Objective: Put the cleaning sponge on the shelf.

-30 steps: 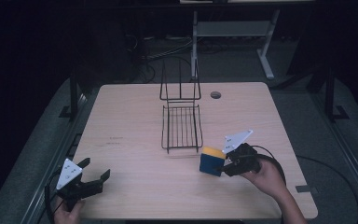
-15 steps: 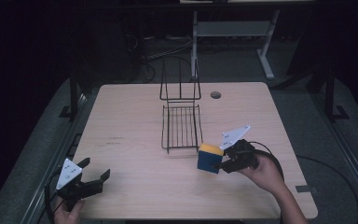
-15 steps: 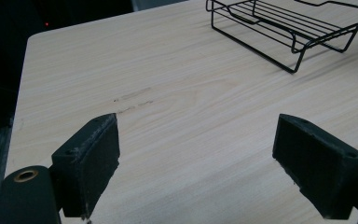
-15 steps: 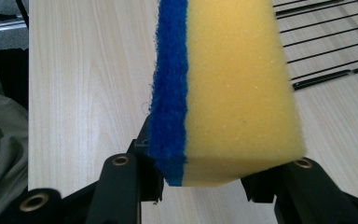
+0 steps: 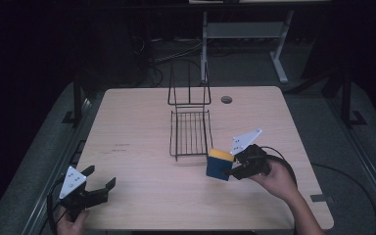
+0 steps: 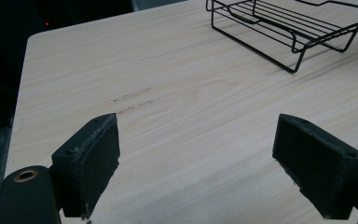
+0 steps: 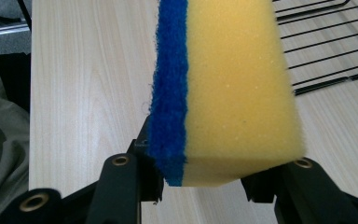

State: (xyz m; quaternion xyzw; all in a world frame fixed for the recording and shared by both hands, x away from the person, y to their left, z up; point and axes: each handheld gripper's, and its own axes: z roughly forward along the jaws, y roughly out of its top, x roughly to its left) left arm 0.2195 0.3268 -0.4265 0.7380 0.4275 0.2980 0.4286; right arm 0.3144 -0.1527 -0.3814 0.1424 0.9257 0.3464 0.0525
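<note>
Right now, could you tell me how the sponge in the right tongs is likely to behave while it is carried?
The sponge looks like soft foam, so it probably squashes under the right tongs and weighs little. Its blue scouring side looks rough, so slipping seems unlikely. Gripped only at its lower end, it may wobble.

wire rack (image 5: 191, 132) mid-table, bare tabletop (image 5: 137, 147) left, open lane between rack and sponge (image 5: 219, 164)
</note>
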